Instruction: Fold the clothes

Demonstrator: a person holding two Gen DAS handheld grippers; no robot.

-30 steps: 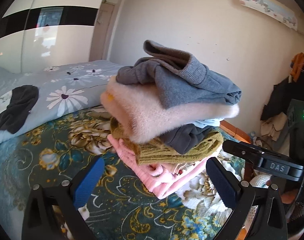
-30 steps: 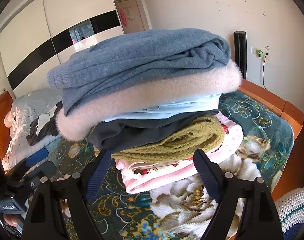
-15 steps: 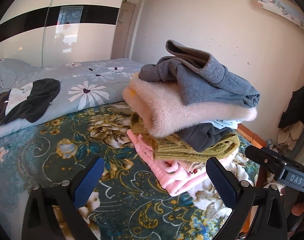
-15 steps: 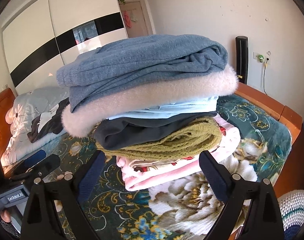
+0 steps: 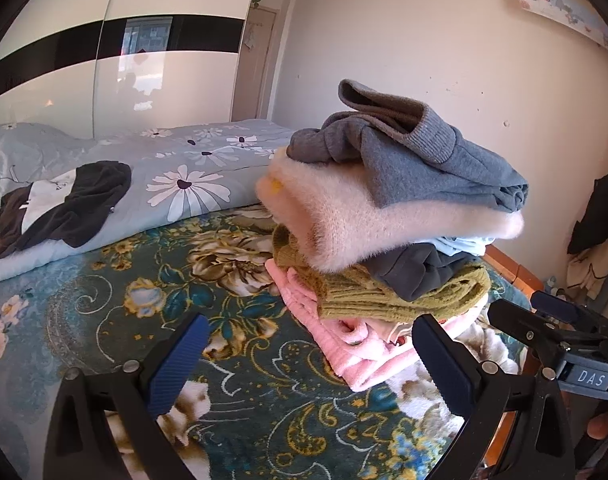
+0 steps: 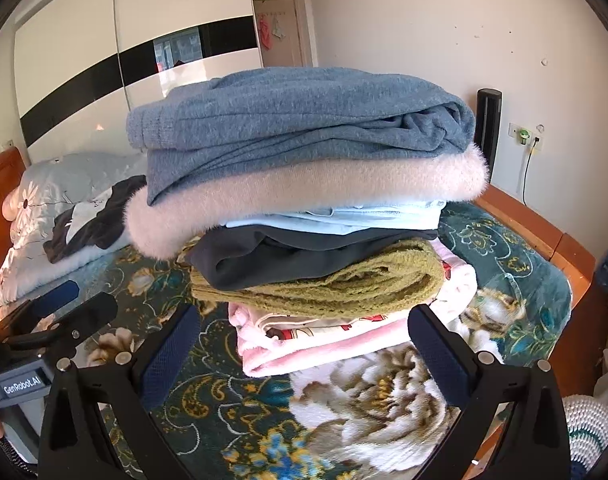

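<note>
Since the earlier frame the right gripper (image 6: 304,350) has drawn back from the stack of folded clothes (image 6: 316,216), jaws opening wide, nothing between them; stack at frame centre on the floral blanket (image 6: 223,396); left gripper (image 5: 310,360) wide, empty, stack upper right.

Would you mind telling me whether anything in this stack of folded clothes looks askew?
Yes: the grey sweater on top is bunched, one cuff sticking up, and the fluffy cream sweater beneath overhangs the narrower layers below.
</note>
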